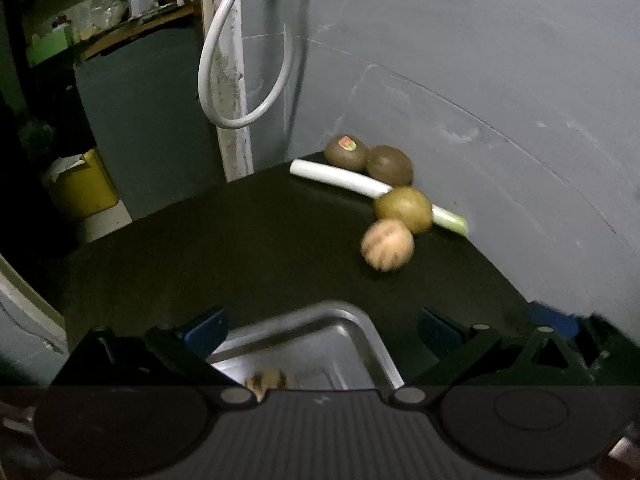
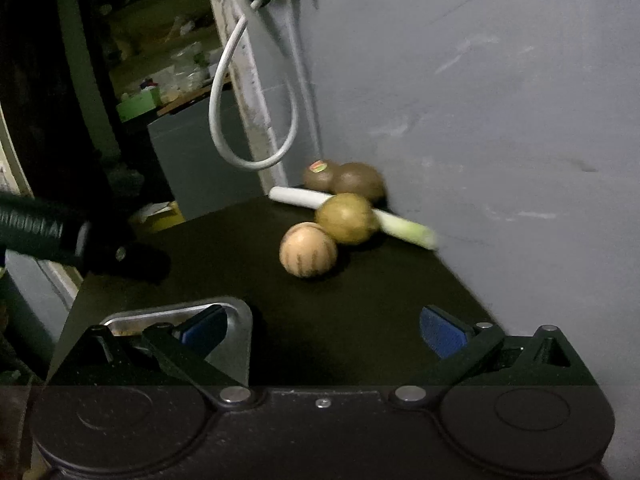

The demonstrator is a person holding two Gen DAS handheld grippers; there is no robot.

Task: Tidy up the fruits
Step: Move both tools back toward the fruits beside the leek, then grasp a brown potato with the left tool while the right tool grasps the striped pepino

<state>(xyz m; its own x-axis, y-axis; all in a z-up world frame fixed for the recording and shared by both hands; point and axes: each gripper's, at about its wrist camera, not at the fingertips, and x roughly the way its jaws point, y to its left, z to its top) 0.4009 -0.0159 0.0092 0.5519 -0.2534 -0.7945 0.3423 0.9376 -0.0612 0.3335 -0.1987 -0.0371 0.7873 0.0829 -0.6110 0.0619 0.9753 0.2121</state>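
A pale striped round fruit lies on the dark table, touching a yellow-green round fruit. Behind them sit two brown kiwis, one with a sticker and one plain, next to a leek along the wall. A metal tray lies near the front; something pale rests in it. My left gripper hangs open over the tray. My right gripper is open and empty, to the tray's right.
A grey wall bounds the table on the right and back. A white cable loop hangs by a post at the table's far corner. The left gripper's black body shows at the left of the right wrist view. A yellow bin stands beyond the table.
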